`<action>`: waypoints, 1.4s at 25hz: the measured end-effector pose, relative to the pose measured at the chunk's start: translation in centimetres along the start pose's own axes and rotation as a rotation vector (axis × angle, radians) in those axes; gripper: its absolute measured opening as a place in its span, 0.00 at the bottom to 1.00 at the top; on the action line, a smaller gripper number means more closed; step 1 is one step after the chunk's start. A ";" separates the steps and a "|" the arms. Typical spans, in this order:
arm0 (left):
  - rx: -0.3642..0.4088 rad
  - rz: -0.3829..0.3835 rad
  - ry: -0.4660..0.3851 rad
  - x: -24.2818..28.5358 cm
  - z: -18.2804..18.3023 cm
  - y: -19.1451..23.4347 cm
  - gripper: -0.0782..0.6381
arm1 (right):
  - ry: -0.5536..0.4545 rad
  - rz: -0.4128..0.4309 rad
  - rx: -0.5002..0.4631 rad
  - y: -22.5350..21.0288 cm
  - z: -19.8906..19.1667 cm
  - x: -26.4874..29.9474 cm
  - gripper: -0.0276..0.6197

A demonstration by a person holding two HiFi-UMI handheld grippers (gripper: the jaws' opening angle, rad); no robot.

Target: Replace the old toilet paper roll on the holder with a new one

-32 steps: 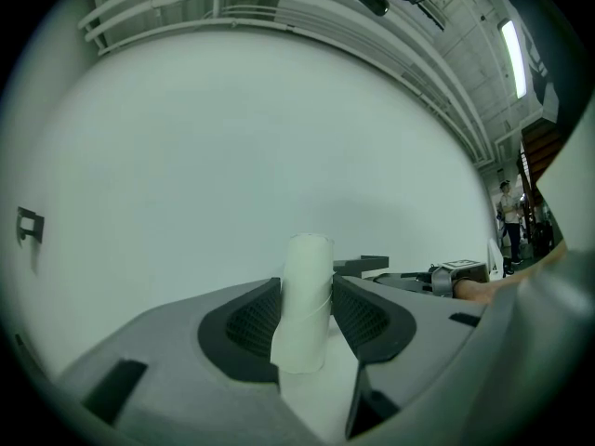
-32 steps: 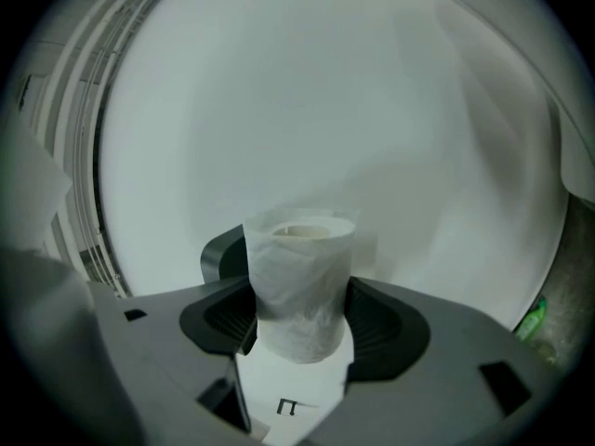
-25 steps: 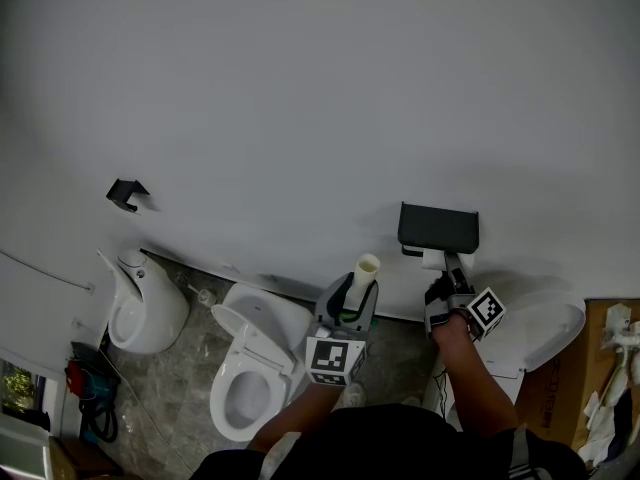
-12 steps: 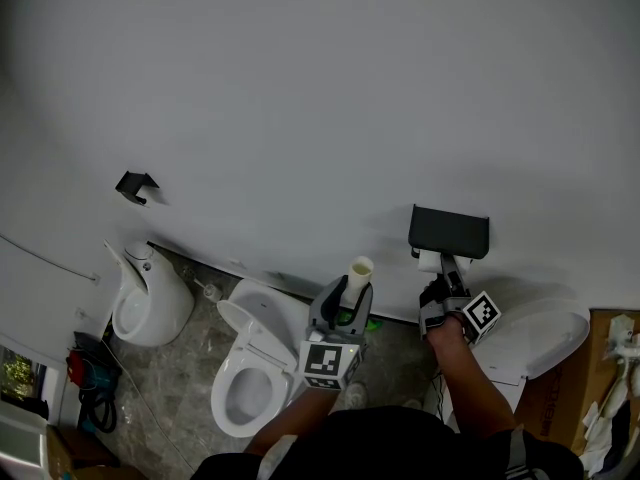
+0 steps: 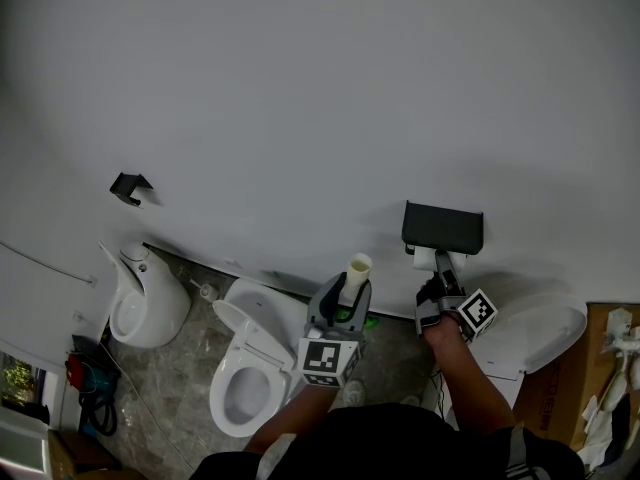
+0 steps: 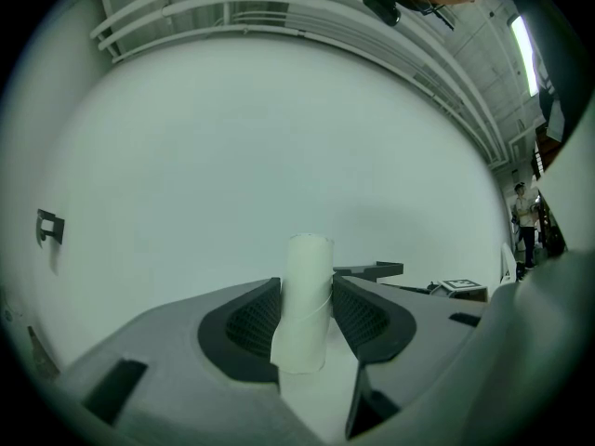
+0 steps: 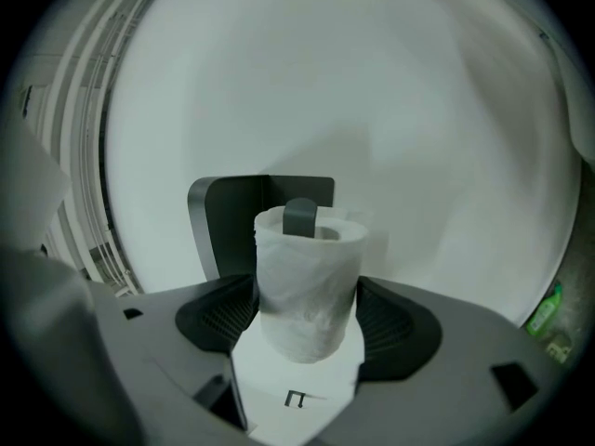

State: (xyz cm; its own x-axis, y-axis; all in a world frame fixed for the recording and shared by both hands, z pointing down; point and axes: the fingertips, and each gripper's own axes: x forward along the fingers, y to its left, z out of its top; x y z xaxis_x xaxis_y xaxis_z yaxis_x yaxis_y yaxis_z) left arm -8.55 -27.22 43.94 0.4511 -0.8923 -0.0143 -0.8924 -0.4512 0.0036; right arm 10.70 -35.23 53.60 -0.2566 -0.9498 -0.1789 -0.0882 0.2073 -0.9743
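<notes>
My left gripper [image 5: 350, 286] is shut on the empty cardboard tube [image 5: 359, 268], which stands up between its pads [image 6: 358, 314] in front of the white wall. Its own view shows the tube [image 6: 307, 286] upright and bare. My right gripper [image 5: 441, 280] is at the black wall holder [image 5: 442, 227]. The new white paper roll [image 7: 307, 286] stands between its jaws, which are opening. The holder's grey peg [image 7: 299, 217] pokes out of the roll's core, and the backplate [image 7: 228, 226] rises behind. In the head view the roll [image 5: 430, 259] shows just under the holder.
Below my arms, a white toilet [image 5: 250, 378] has its lid raised. A urinal [image 5: 145, 303] stands at the left under a black wall hook [image 5: 128, 187]. A white basin [image 5: 545, 333] and a cardboard box [image 5: 600, 388] are at the right. A green bottle [image 7: 544, 316] sits low.
Both grippers stay where they were, the left with the tube and the right at the holder. Only the head view has shifted a little.
</notes>
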 end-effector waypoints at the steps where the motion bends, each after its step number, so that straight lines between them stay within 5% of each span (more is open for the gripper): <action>1: -0.001 -0.002 0.000 0.0 0.0 0.0 0.35 | -0.003 0.003 -0.002 0.0 0.0 -0.1 0.52; 8: -0.017 -0.014 0.014 0.2 -0.3 -0.3 0.35 | -0.021 -0.009 -0.006 -0.1 0.5 -1.5 0.53; 16: -0.017 -0.042 0.016 0.5 -0.7 -1.2 0.35 | -0.009 0.007 -0.139 1.6 1.4 -4.8 0.54; 21: -0.014 -0.054 0.013 0.9 -0.2 -1.3 0.35 | 0.031 0.014 -0.360 4.8 1.6 -6.9 0.54; 29: 0.014 -0.057 0.002 1.4 0.1 -0.7 0.35 | 0.146 0.059 -0.899 10.2 0.4 -8.5 0.52; 35: 0.009 -0.059 0.007 1.1 -0.2 -0.7 0.35 | 0.187 0.074 -1.169 12.1 -0.4 -9.2 0.23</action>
State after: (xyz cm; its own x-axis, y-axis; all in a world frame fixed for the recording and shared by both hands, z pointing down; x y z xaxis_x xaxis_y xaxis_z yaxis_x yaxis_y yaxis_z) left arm -7.41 -27.89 44.10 0.5028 -0.8644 -0.0070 -0.8644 -0.5027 -0.0063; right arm 11.60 -23.87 43.54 -0.4259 -0.8977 -0.1125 -0.8681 0.4405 -0.2290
